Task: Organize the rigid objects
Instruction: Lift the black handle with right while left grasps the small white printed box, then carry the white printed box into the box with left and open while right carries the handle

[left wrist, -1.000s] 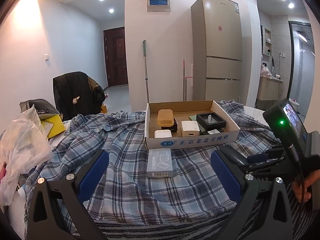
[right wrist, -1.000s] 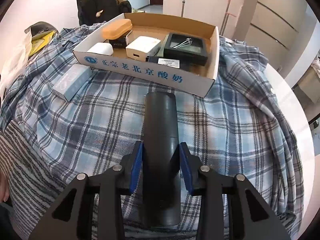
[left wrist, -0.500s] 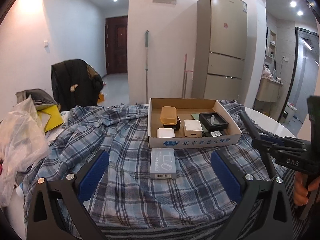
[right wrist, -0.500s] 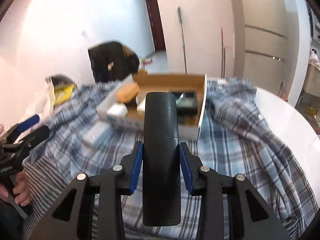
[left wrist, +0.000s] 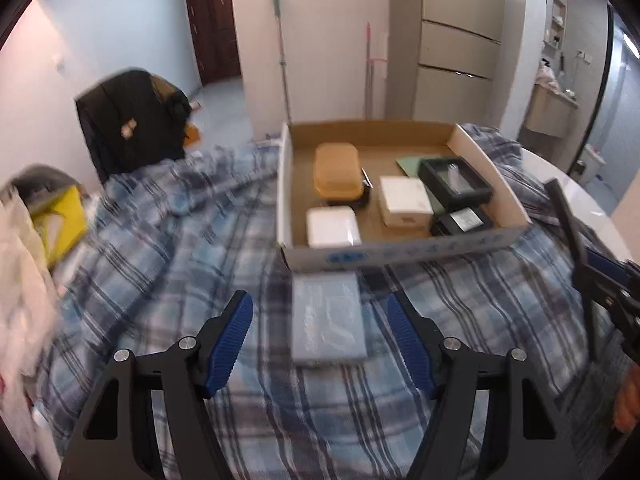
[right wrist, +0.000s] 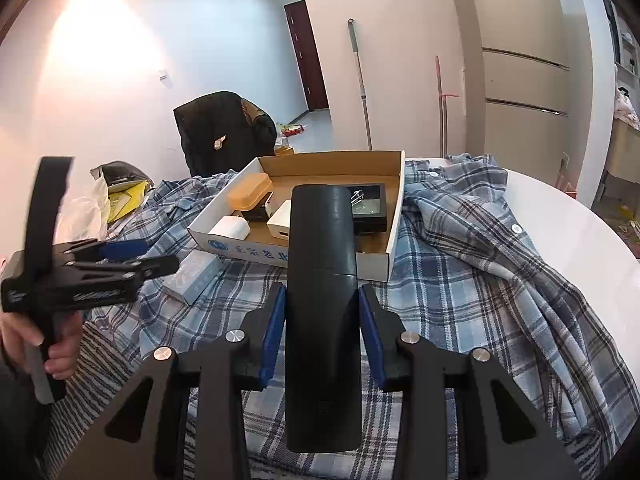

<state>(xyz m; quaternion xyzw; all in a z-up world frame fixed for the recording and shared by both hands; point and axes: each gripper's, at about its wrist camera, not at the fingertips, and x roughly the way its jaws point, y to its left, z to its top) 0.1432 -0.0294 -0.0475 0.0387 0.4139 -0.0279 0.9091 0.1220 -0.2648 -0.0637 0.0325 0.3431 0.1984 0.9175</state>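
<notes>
A pale blue flat box lies on the plaid cloth just in front of the cardboard tray. My left gripper straddles it; its jaws are closing, with a gap on both sides of the box. From the right wrist view, the left gripper hovers by the same box. My right gripper is shut on a long black case, held above the cloth before the tray. Inside the tray are an orange case, two white boxes and a black framed box.
A blue plaid shirt covers a round white table. A plastic bag and a yellow item sit at the left edge. A chair draped with a dark jacket stands behind. A hand grips the left tool.
The left gripper moved forward over the pale blue box, tipped down, and its jaws narrowed around it. The right gripper rose and tilted up with the black case, then held still.
</notes>
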